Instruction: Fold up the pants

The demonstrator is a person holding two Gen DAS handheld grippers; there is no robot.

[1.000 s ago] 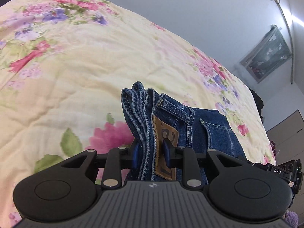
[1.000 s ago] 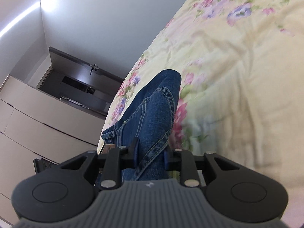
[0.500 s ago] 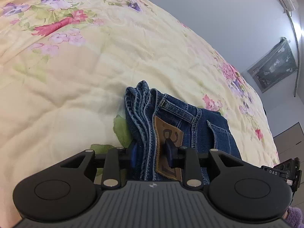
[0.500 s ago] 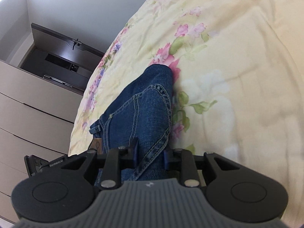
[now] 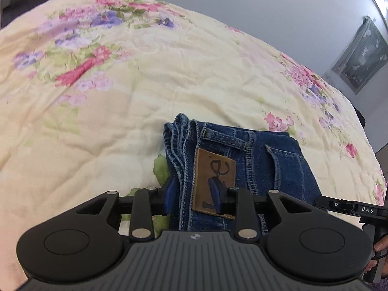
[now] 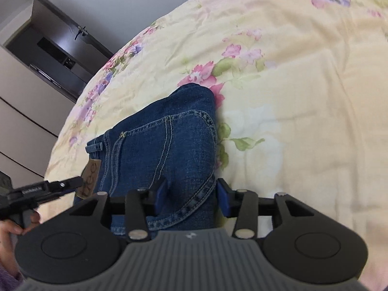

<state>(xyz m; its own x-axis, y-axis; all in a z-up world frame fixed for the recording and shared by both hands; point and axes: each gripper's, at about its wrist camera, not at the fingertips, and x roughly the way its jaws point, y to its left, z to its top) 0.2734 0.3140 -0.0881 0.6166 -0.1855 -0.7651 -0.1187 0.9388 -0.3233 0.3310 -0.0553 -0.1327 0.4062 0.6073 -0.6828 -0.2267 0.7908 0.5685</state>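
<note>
Two claws work at one folded pair of jeans [image 5: 254,160] lying on a bed. The left claw [image 5: 192,197] has its blue pads either side of the stacked waistband edge: one pad sits against the outer denim layers, the other lies over the brown leather patch [image 5: 213,181], so the folded layers are clamped between them. The right claw [image 6: 191,195] straddles the opposite end of the same jeans [image 6: 165,145], near a stitched seam, and its jaws are opening; the denim sits between the pads, with a gap showing on the right-hand pad's side, so the cloth is not pressed there.

Outward from the claws, the jeans lie as a compact folded bundle on a pale yellow bedspread [image 5: 121,121] printed with pink and purple flowers. In the right wrist view the left claw's tip [image 6: 60,185] shows at the patch, held by a hand [image 6: 14,228] at the lower left edge. In the left wrist view the other tool's arm, marked "DAS", enters from the right. Behind the bed are a grey wall [image 5: 242,4], a framed picture [image 5: 361,55], and pale drawers [image 6: 21,111].
</note>
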